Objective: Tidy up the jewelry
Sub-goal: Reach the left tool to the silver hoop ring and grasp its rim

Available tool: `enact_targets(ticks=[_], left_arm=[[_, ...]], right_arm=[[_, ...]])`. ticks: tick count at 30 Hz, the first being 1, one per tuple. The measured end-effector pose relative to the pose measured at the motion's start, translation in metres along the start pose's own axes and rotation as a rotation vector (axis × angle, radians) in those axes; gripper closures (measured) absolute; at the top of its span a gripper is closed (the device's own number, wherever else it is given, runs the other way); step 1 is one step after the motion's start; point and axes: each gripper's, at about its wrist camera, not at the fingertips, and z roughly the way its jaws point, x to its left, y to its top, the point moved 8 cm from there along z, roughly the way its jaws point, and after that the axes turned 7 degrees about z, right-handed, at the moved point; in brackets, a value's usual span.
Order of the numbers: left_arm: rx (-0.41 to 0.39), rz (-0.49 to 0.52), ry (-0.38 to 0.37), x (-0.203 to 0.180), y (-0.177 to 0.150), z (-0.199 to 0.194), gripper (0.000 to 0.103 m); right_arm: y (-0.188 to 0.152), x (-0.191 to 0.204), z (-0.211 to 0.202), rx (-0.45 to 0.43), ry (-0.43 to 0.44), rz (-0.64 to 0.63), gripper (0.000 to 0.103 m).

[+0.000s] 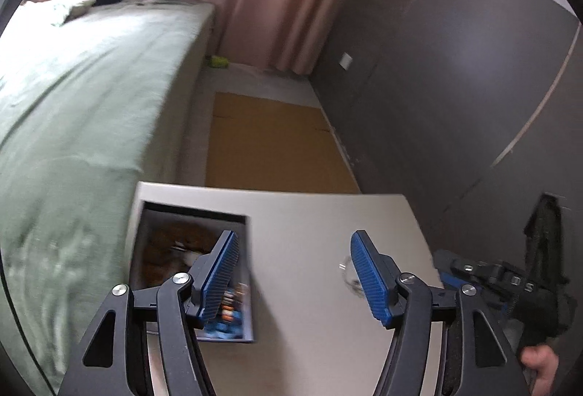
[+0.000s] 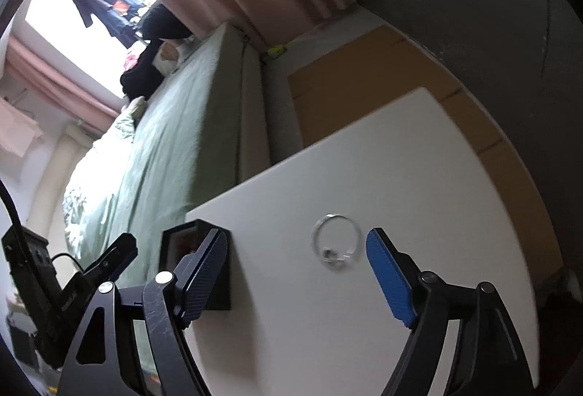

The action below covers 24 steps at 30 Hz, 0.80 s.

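Both the left gripper (image 1: 293, 272) and right gripper (image 2: 295, 272) hover with jaws apart over the white worktop (image 2: 419, 177), a clear bangle (image 2: 336, 242) lying beside the open box (image 1: 189, 250).

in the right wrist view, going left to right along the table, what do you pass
green bed → dark open box → left blue finger pad → clear bangle → right blue finger pad

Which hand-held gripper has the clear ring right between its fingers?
The right hand-held gripper: the clear ring lies on the white table between its open fingers. The left hand-held gripper sits nearer the box.
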Motion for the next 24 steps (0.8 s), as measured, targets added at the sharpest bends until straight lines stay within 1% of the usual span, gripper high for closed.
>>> enact_targets(ticks=[2, 4, 6, 10, 12, 14, 17, 20, 22, 23, 24], left_arm=[[0.009, 0.002, -0.023, -0.011, -0.003, 0.004, 0.038], [0.025, 0.026, -0.023, -0.022, -0.006, 0.011, 0.038], [0.044, 0.048, -0.031, -0.032, -0.009, 0.020, 0.038], [0.125, 0.106, -0.020, -0.046, -0.020, 0.046, 0.038], [0.163, 0.108, -0.030, -0.052, -0.025, 0.057, 0.038], [0.196, 0.108, -0.036, -0.059, -0.028, 0.067, 0.038], [0.237, 0.139, -0.019, -0.071, -0.033, 0.082, 0.038], [0.277, 0.183, 0.009, -0.080, -0.039, 0.097, 0.038], [0.298, 0.184, 0.016, -0.080, -0.042, 0.103, 0.038], [0.304, 0.181, 0.021, -0.080, -0.044, 0.106, 0.039], [0.308, 0.181, 0.025, -0.081, -0.044, 0.109, 0.044]], right_arm=[[0.001, -0.015, 0.001, 0.014, -0.030, 0.026, 0.024], [0.003, -0.028, 0.001, 0.019, -0.063, 0.048, 0.024], [0.007, -0.038, -0.001, 0.017, -0.072, 0.078, 0.024], [0.015, -0.055, -0.006, 0.016, -0.067, 0.121, 0.024], [0.019, -0.064, -0.006, 0.028, -0.084, 0.134, 0.024], [0.022, -0.071, -0.007, 0.033, -0.079, 0.150, 0.024], [0.027, -0.080, -0.011, 0.023, -0.066, 0.182, 0.024], [0.029, -0.088, -0.015, 0.017, -0.079, 0.190, 0.024], [0.030, -0.091, -0.016, 0.019, -0.079, 0.188, 0.024], [0.031, -0.091, -0.017, 0.019, -0.076, 0.189, 0.024], [0.032, -0.091, -0.018, 0.018, -0.073, 0.189, 0.024]])
